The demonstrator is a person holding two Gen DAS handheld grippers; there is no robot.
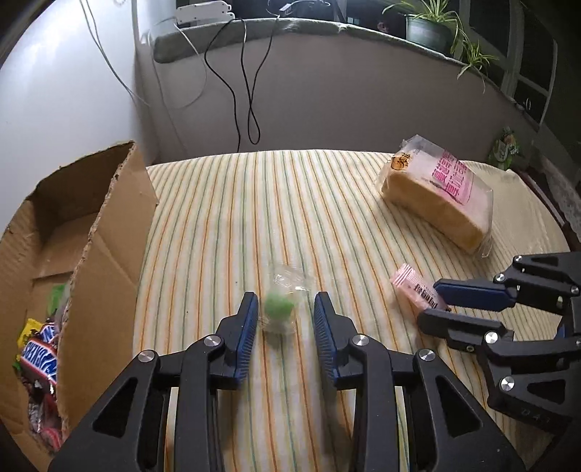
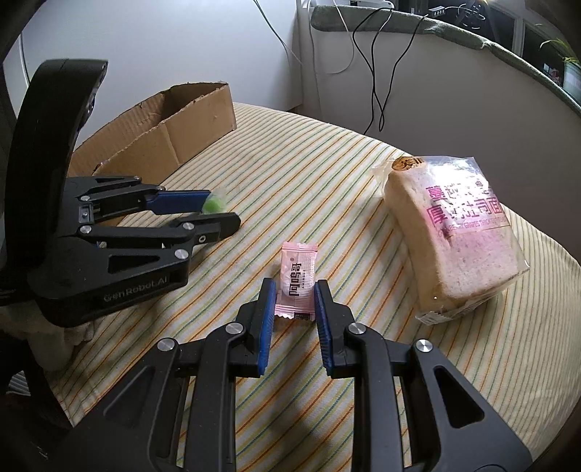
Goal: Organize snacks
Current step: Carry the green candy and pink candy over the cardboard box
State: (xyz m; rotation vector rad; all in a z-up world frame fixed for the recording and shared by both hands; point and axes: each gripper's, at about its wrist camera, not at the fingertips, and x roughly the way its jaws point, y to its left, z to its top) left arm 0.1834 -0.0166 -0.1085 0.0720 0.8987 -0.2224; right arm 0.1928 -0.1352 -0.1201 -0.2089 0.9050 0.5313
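Note:
A green candy in a clear wrapper (image 1: 279, 308) lies on the striped tablecloth between the open fingers of my left gripper (image 1: 285, 303); it also shows in the right wrist view (image 2: 213, 204). A pink wrapped snack (image 2: 296, 283) lies on the cloth between the open fingers of my right gripper (image 2: 295, 288); its end shows in the left wrist view (image 1: 412, 287), next to the right gripper (image 1: 434, 299). Neither pair of jaws touches its snack. A cardboard box (image 1: 90, 232) at the left holds Snickers bars (image 1: 40, 357) and other snacks.
A bagged loaf of sliced bread (image 1: 441, 198) (image 2: 457, 232) lies at the far right of the table. The box's wall (image 2: 189, 119) stands beyond the left gripper (image 2: 216, 214). Cables hang down the wall behind. Potted plants (image 1: 432, 25) stand on the ledge.

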